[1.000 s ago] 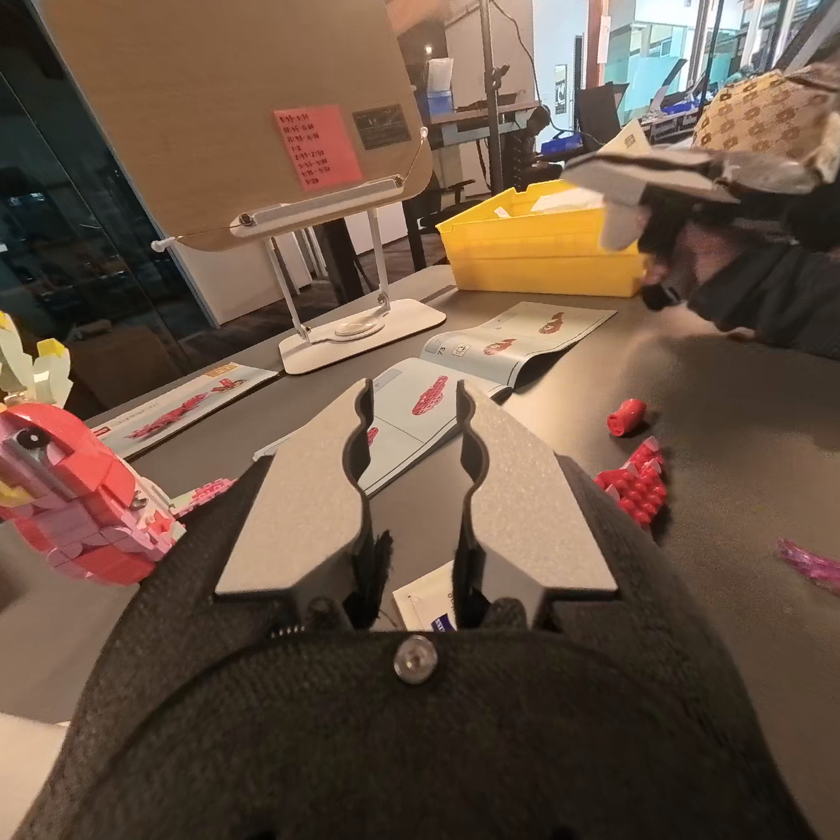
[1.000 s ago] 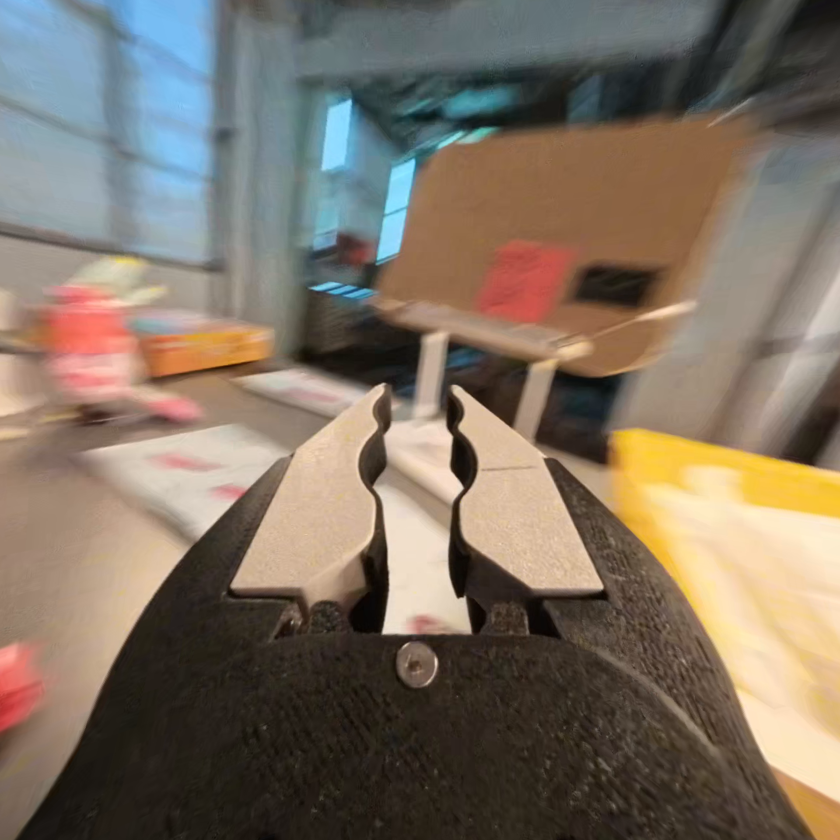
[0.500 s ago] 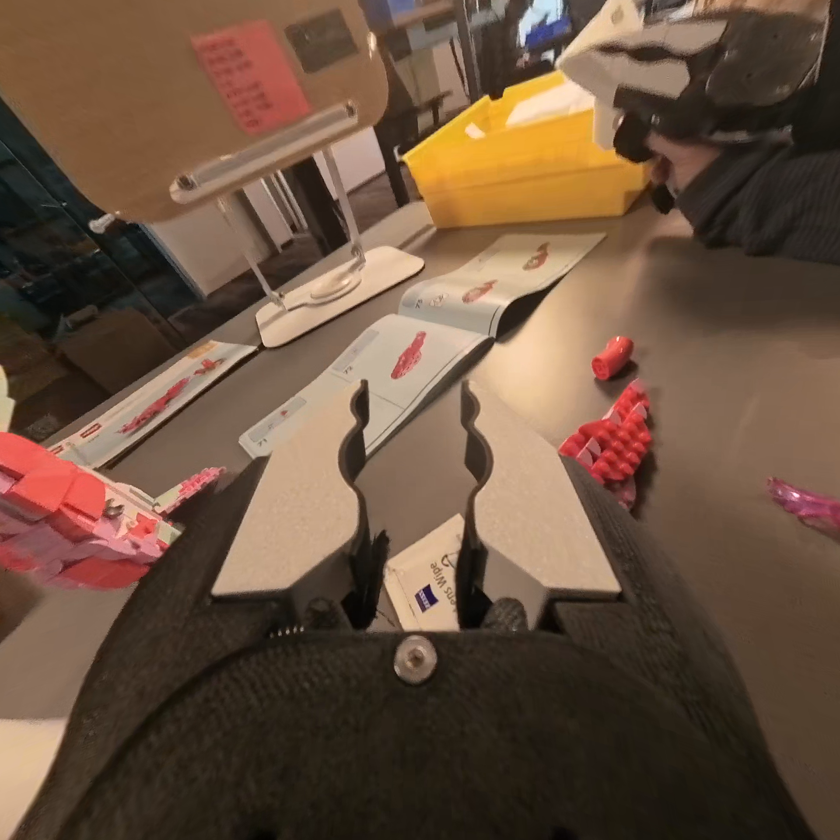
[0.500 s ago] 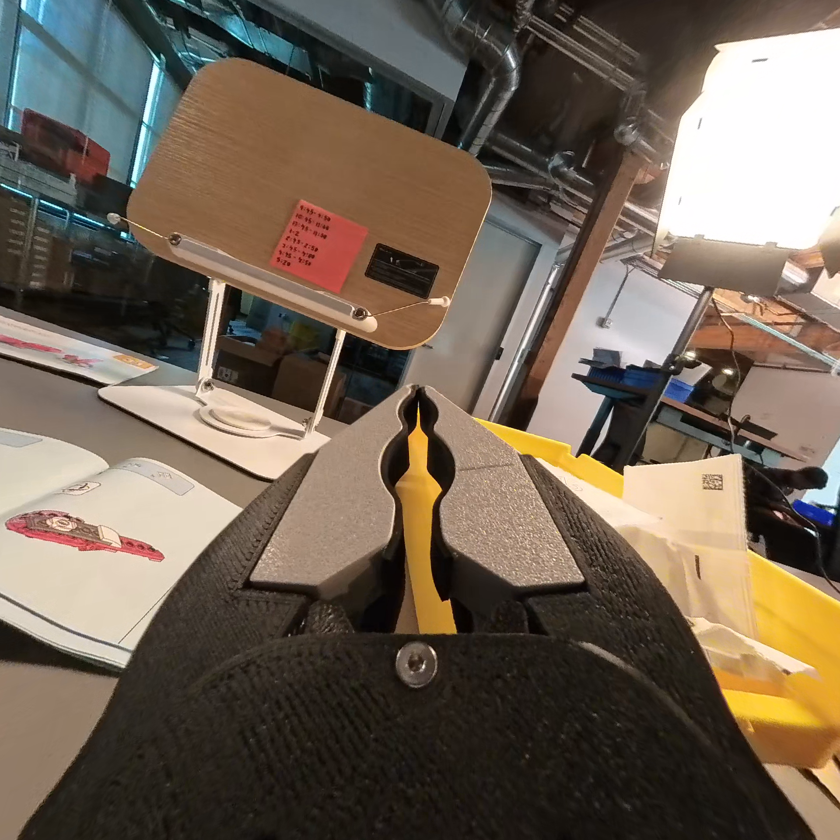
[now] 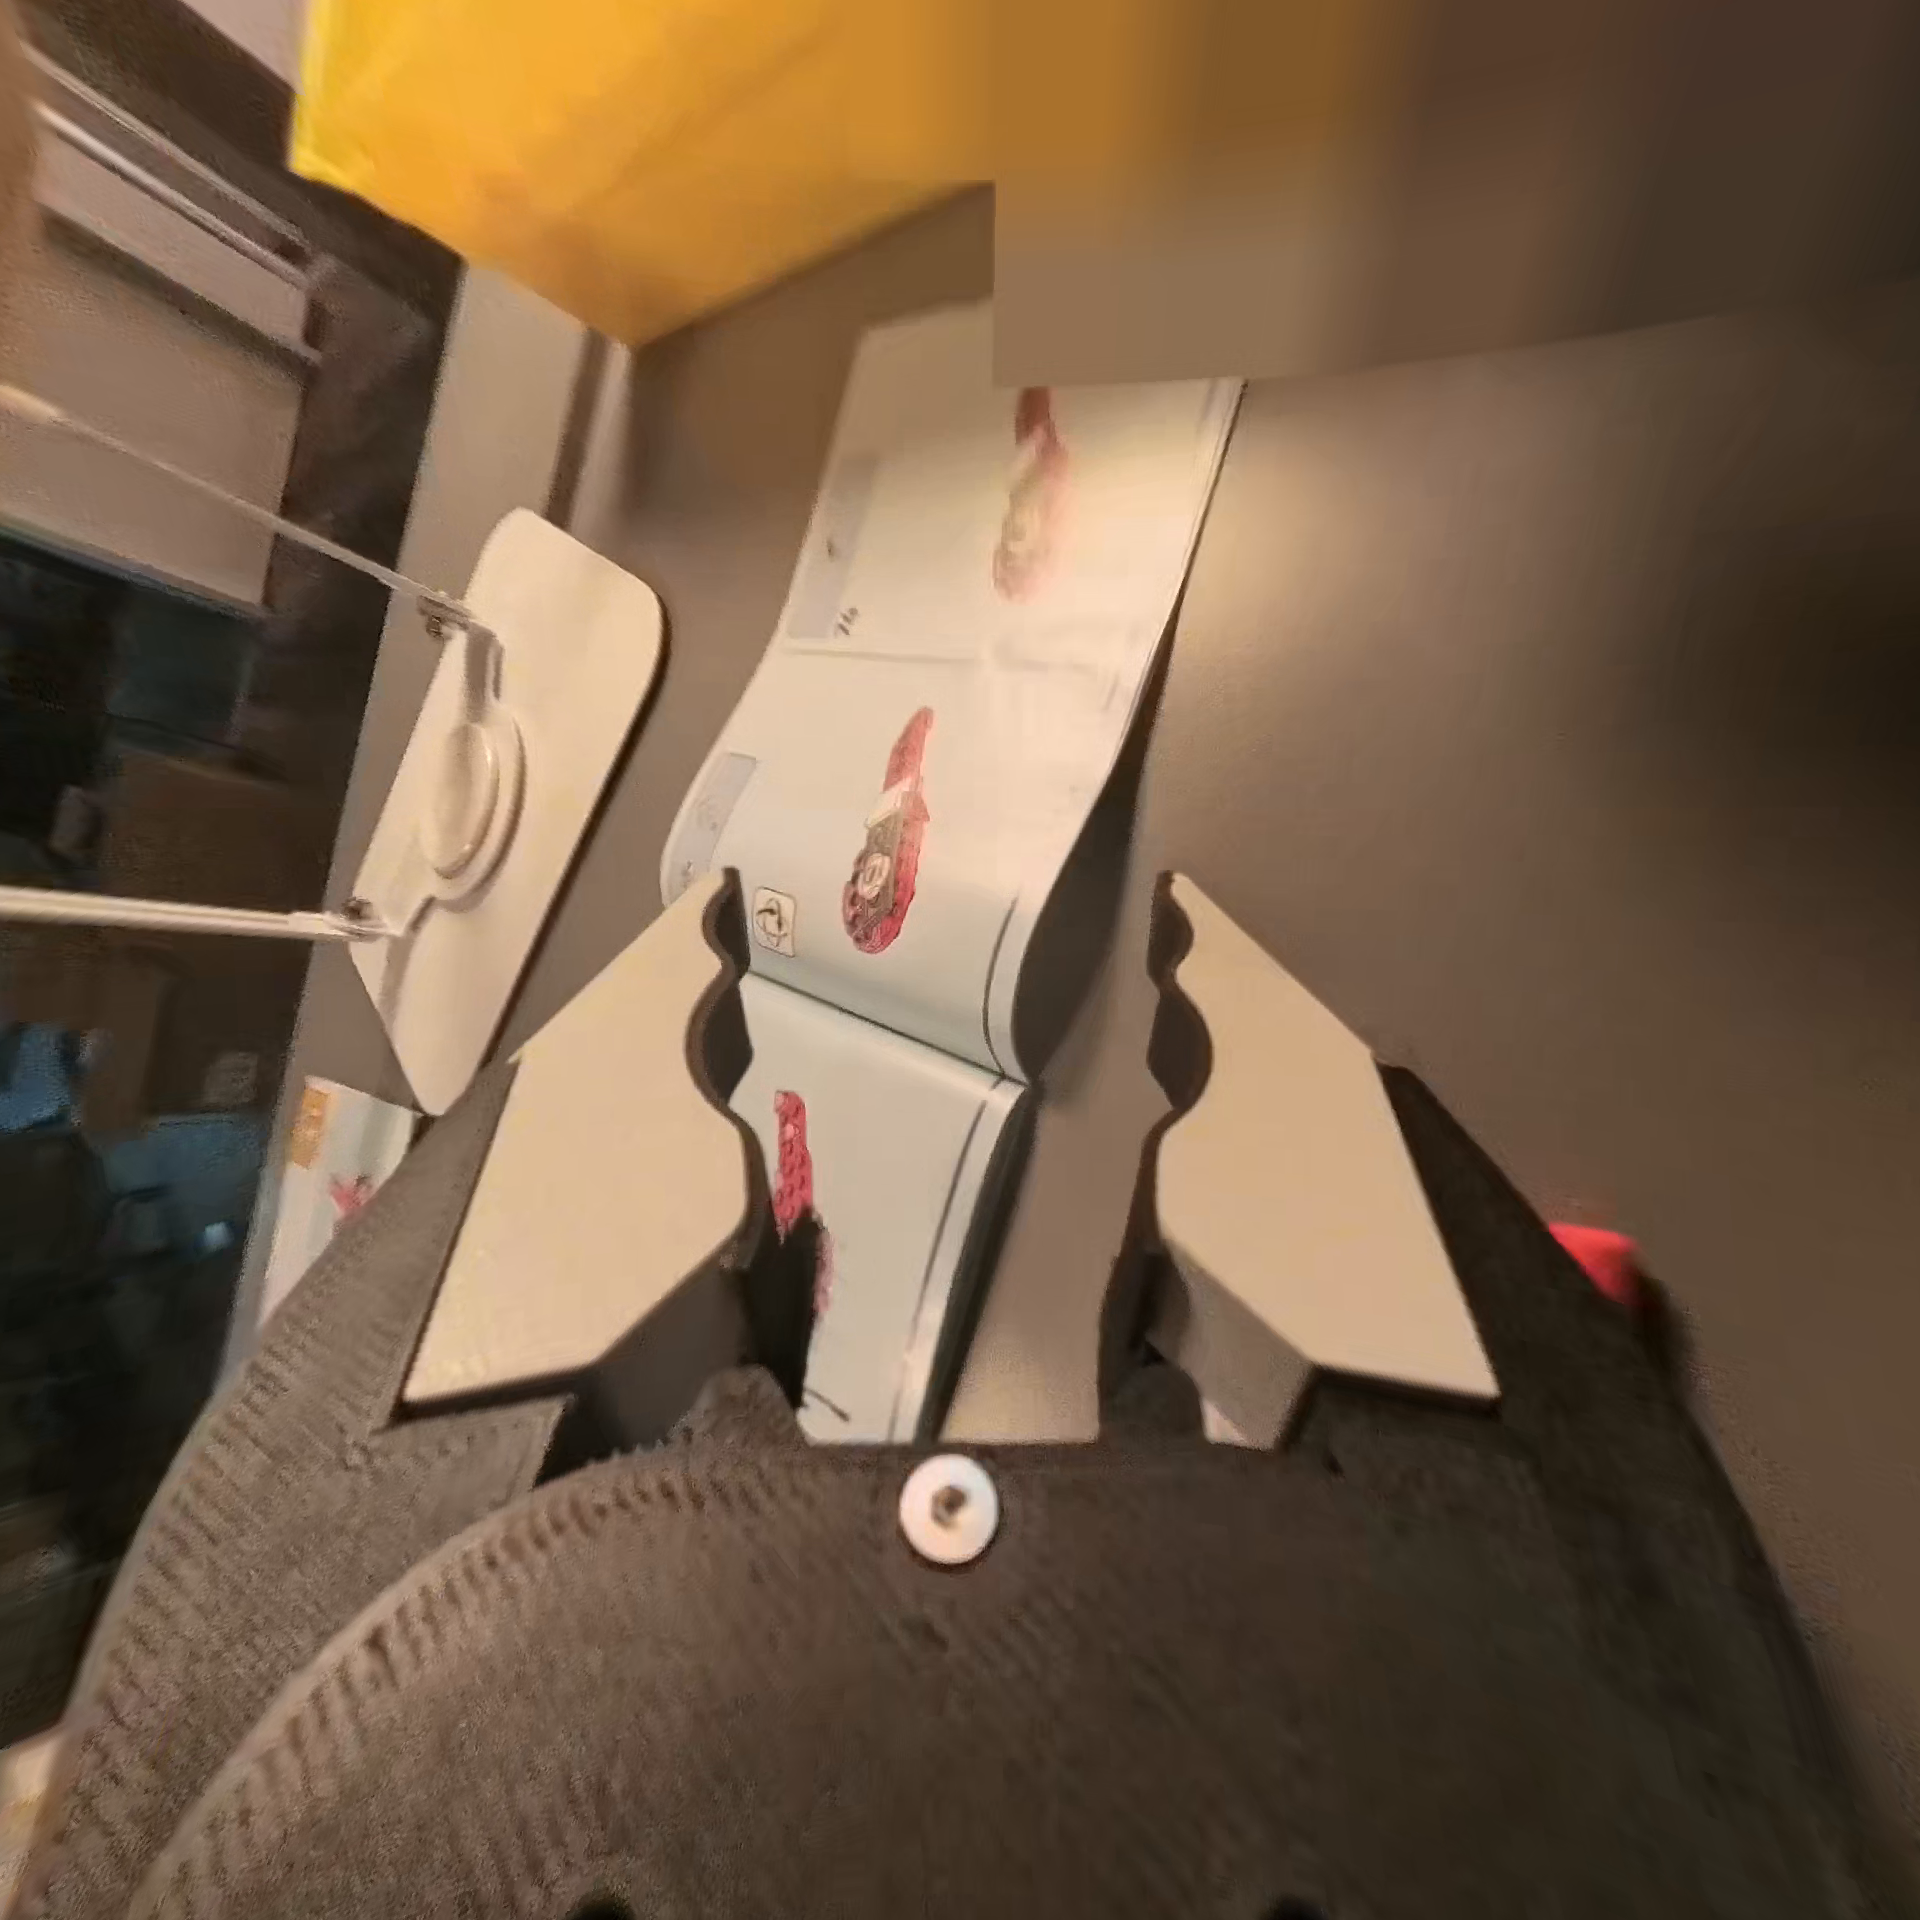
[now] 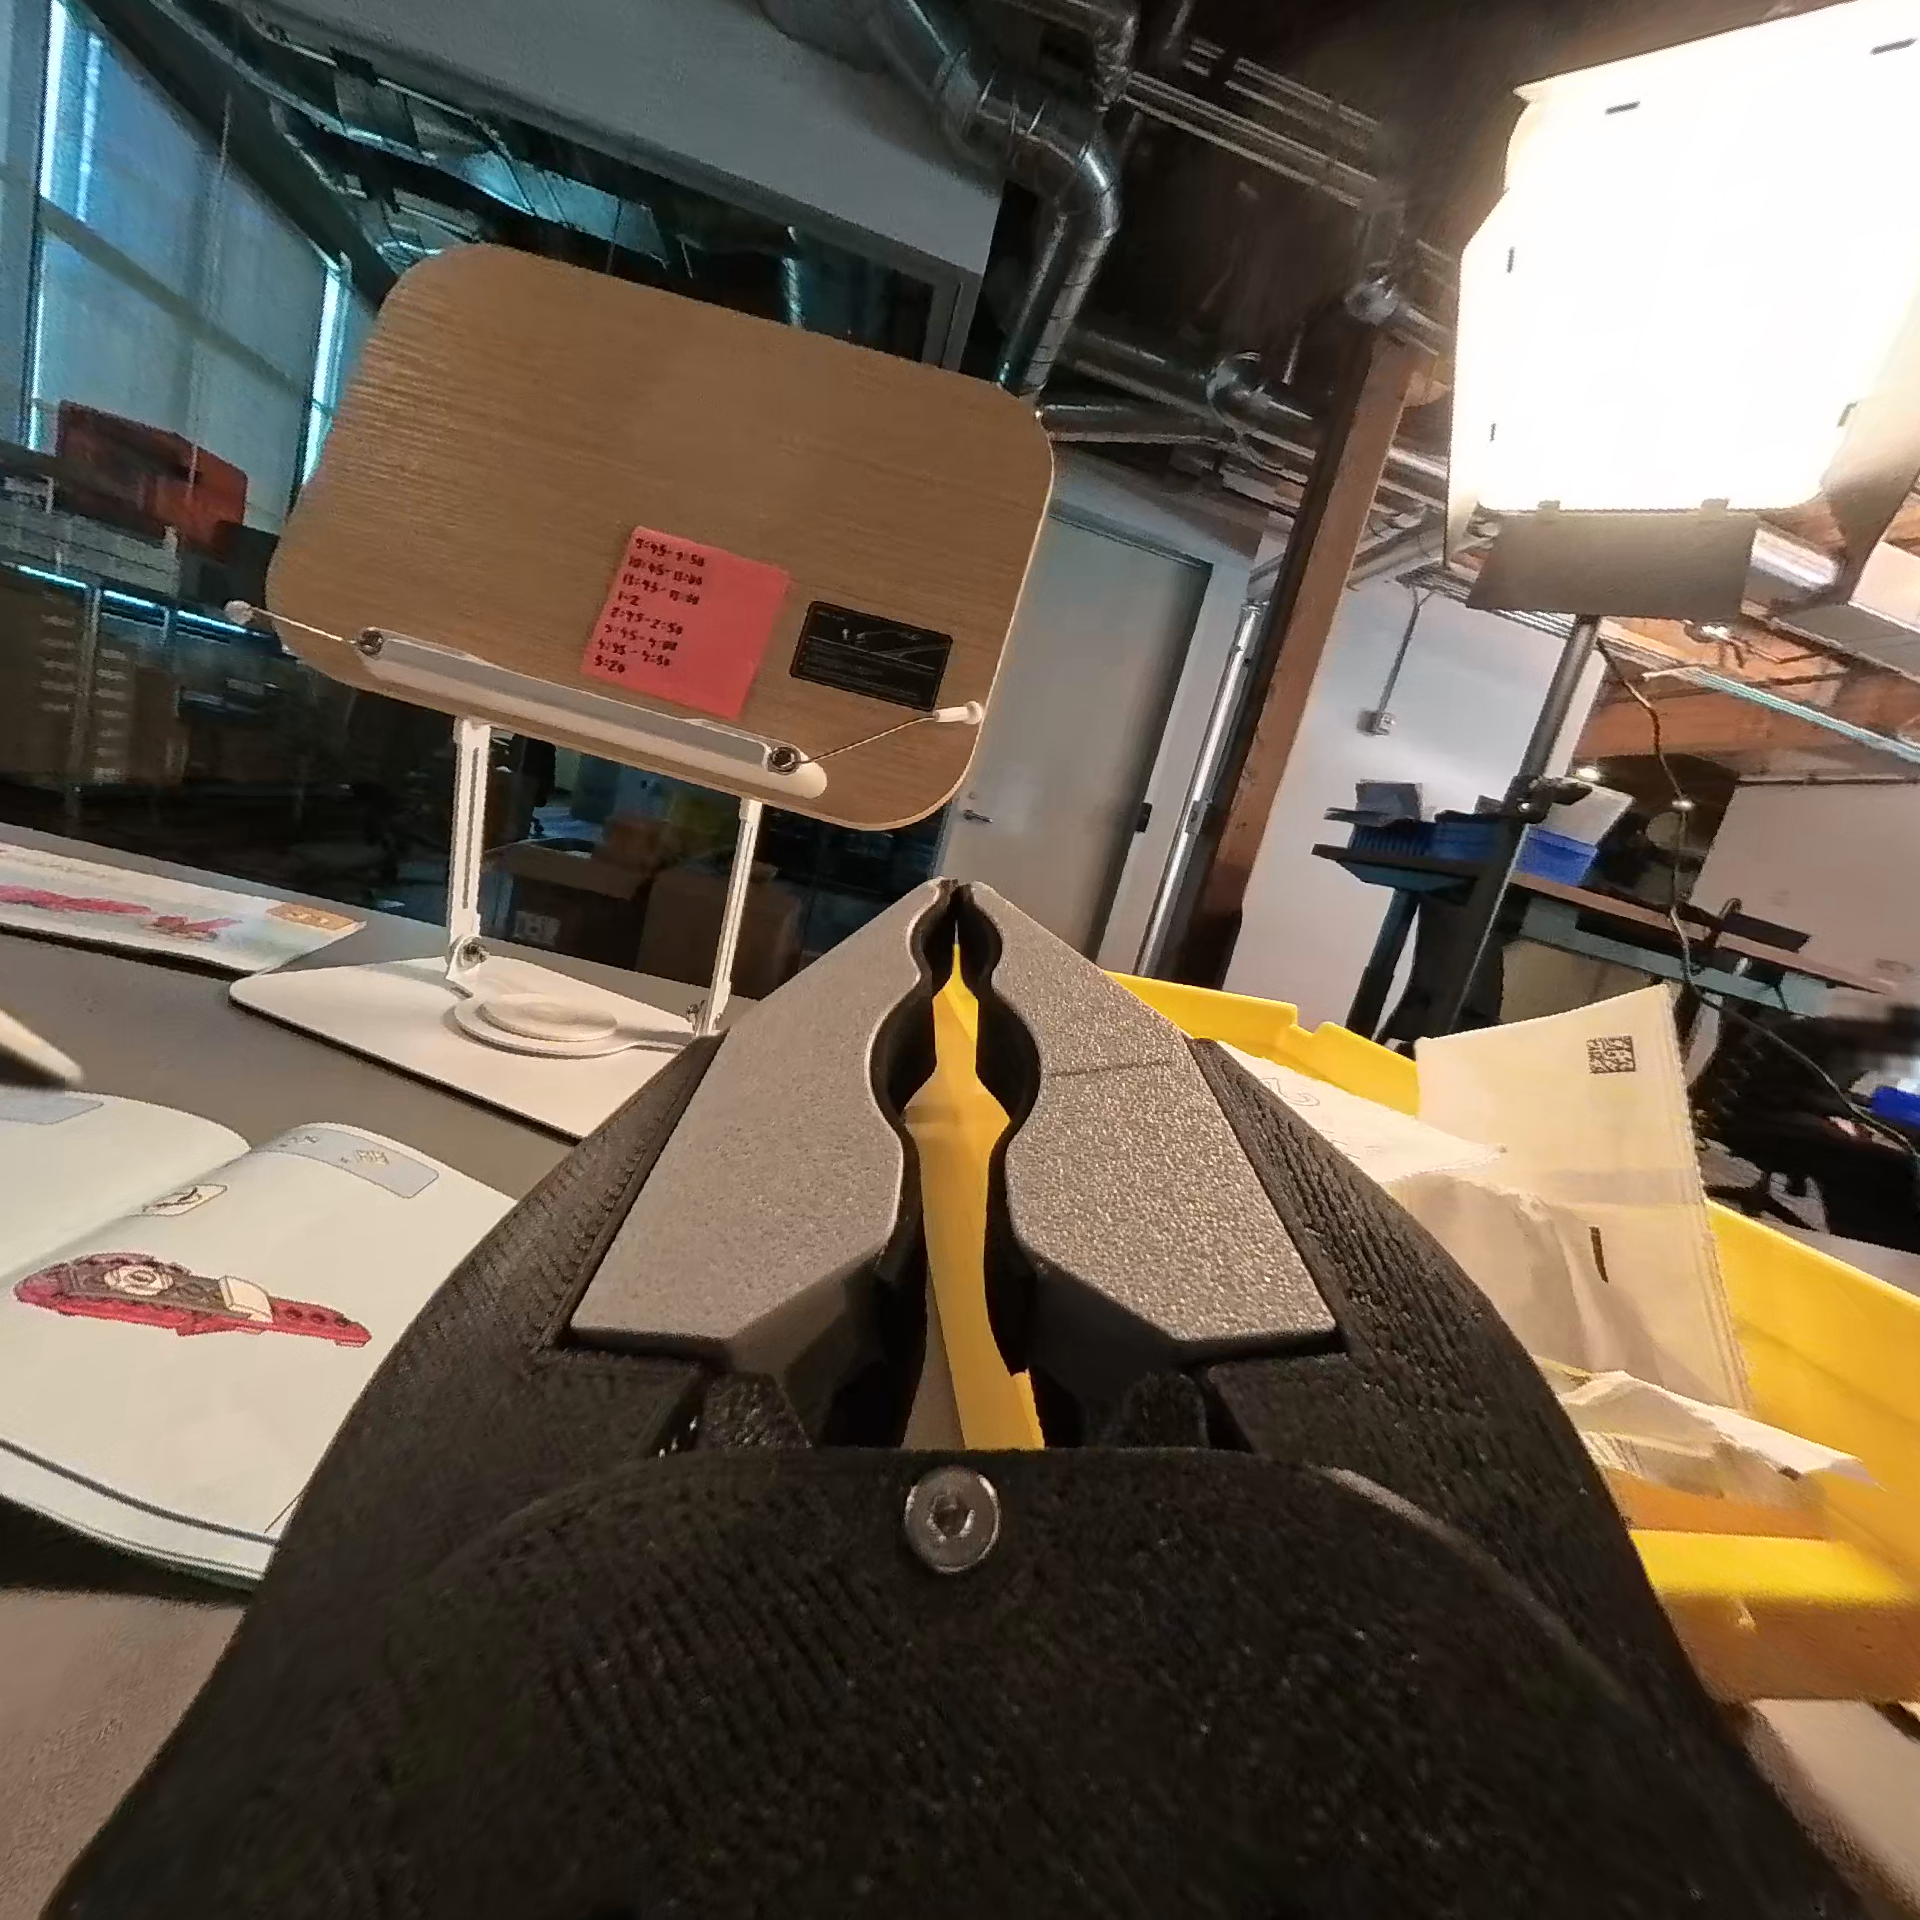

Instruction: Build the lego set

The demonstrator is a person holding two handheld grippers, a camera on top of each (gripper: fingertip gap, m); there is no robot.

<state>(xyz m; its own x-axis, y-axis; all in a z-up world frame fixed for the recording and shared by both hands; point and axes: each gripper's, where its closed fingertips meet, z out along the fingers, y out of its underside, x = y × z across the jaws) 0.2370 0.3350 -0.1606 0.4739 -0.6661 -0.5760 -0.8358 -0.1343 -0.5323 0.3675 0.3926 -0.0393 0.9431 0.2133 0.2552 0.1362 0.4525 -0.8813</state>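
My left gripper is wide open with nothing between its fingers. It hovers over an open instruction booklet that lies on the dark table. A red piece peeks out by its right finger. This view is blurred by motion. My right gripper is shut, its tips meet, and I see nothing pinched between them. It points over the near corner of a yellow bin, whose yellow shows through the gap behind the tips. The booklet lies to its left.
A wooden book stand on a white base stands behind the booklet; the base also shows in the left wrist view. The yellow bin holds white papers. Another leaflet lies far left. A bright light panel stands at the right. One gripper's finger ends stand about 20 cm off the other's.
My left gripper opened wide and swung forward over the booklet; the white packet seen between its fingers earlier no longer shows. My right gripper closed a second ago and has stayed shut near the bin.
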